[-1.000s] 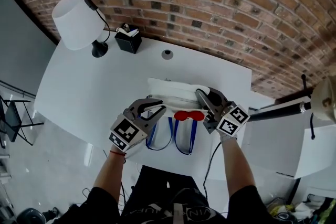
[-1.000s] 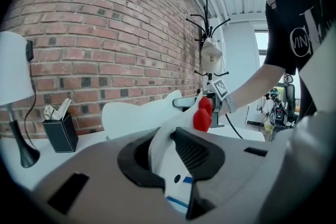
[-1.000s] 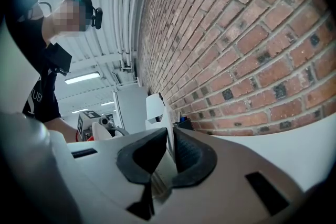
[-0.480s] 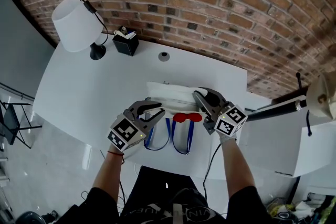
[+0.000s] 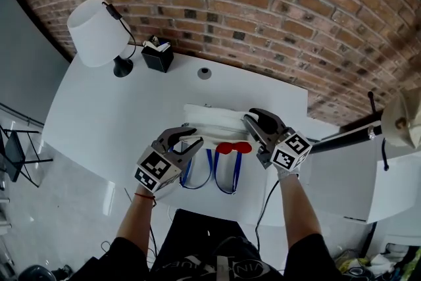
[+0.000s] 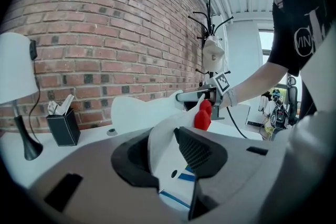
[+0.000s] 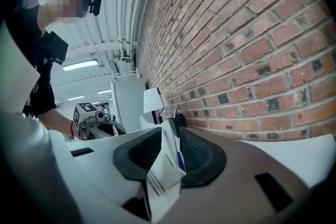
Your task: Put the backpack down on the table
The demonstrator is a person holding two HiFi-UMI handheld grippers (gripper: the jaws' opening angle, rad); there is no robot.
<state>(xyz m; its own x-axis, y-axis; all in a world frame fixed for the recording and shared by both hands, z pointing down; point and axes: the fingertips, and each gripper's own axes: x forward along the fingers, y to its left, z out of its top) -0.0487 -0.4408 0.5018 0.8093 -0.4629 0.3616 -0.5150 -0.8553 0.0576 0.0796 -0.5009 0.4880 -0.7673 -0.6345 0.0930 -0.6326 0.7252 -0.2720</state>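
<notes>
We have the white backpack [image 5: 214, 120] lying flat on the white table [image 5: 112, 108], toward the near edge. Its blue straps [image 5: 227, 176] trail toward us, and a red tab [image 5: 234, 147] sits between the two grippers. Our left gripper [image 5: 196, 137] is at the pack's near left corner and our right gripper [image 5: 250, 117] is at its right side. Both sets of jaws are opening, each with a fold of the pack's white fabric between them.

Opening the right gripper [image 7: 169, 136] around a fold of white backpack [image 7: 163, 176] between its jaws; beyond, lamp [image 7: 152, 99], black box [image 7: 178, 122], left gripper [image 7: 92, 115] leftward, brick wall [image 7: 236, 50] rightward.
</notes>
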